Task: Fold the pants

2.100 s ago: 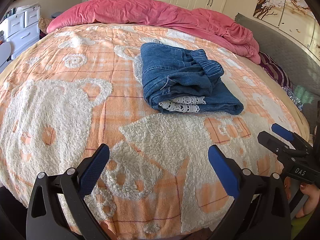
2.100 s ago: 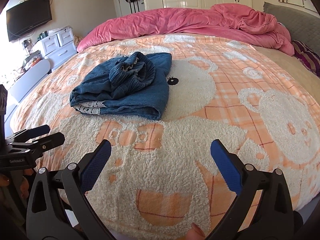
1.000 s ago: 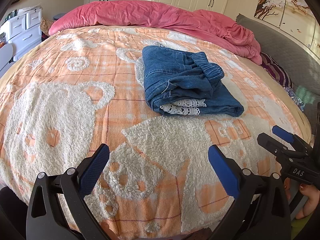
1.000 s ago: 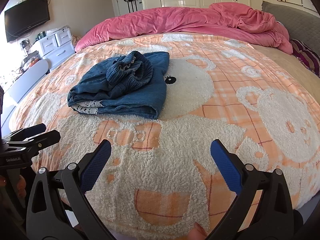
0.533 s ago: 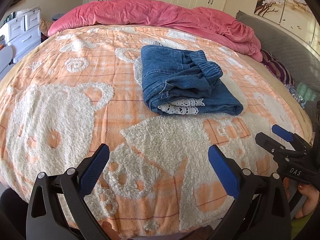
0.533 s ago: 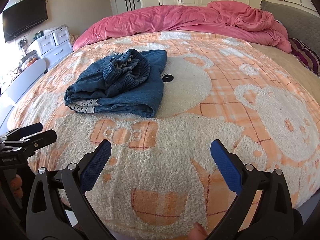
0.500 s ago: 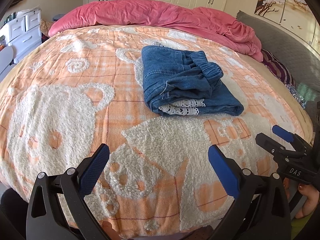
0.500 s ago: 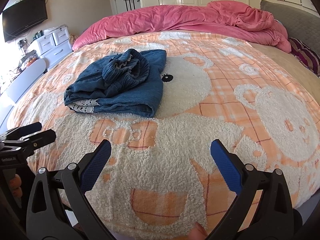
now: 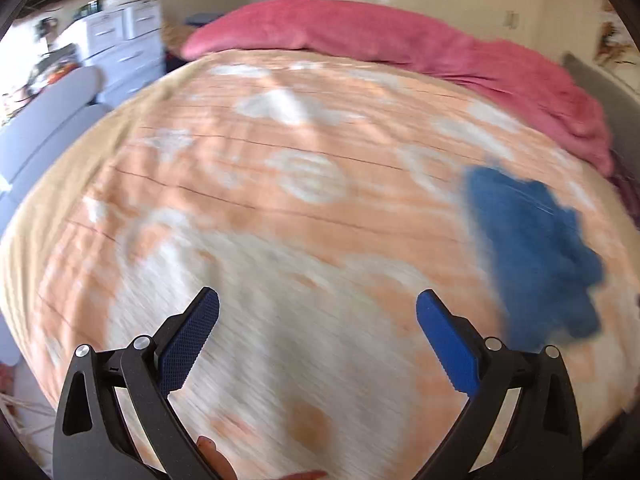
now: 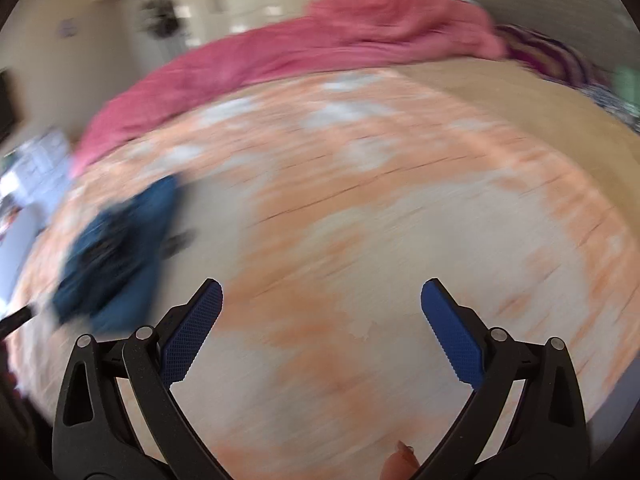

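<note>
Both views now blurred: left gripper (image 9: 318, 312) and right gripper (image 10: 322, 304) spread, empty, swung off the pants (image 9: 532, 252).

The left gripper (image 9: 318, 310) and the right gripper (image 10: 322, 300) are both reaching forward with their blue-padded jaws spread wide and holding nothing, while a fingertip (image 10: 400, 462) is showing at the right gripper's base.
</note>
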`<state>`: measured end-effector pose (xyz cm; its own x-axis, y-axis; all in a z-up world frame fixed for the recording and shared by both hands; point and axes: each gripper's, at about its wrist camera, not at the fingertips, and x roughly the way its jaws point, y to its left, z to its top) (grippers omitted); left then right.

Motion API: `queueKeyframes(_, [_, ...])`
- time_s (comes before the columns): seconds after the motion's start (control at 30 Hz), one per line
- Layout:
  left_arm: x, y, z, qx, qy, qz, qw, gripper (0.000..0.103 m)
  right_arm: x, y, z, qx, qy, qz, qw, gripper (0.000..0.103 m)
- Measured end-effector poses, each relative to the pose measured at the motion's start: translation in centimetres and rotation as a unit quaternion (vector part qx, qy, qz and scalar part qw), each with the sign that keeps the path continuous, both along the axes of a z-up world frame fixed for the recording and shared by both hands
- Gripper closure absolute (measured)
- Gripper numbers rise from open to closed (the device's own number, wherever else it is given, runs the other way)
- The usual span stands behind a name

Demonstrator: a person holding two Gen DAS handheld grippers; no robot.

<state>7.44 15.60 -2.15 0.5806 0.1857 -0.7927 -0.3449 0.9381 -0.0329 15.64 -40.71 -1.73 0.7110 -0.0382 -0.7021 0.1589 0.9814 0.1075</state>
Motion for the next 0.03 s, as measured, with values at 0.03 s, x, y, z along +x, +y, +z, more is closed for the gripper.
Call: queueKeyframes(0.03, [1.21,2.18,-0.49,0.011,0.015,0.022,0.9996,0.004,1.27,-1.91,0.07,-0.017,0.001,-0.025,1.000,0.009])
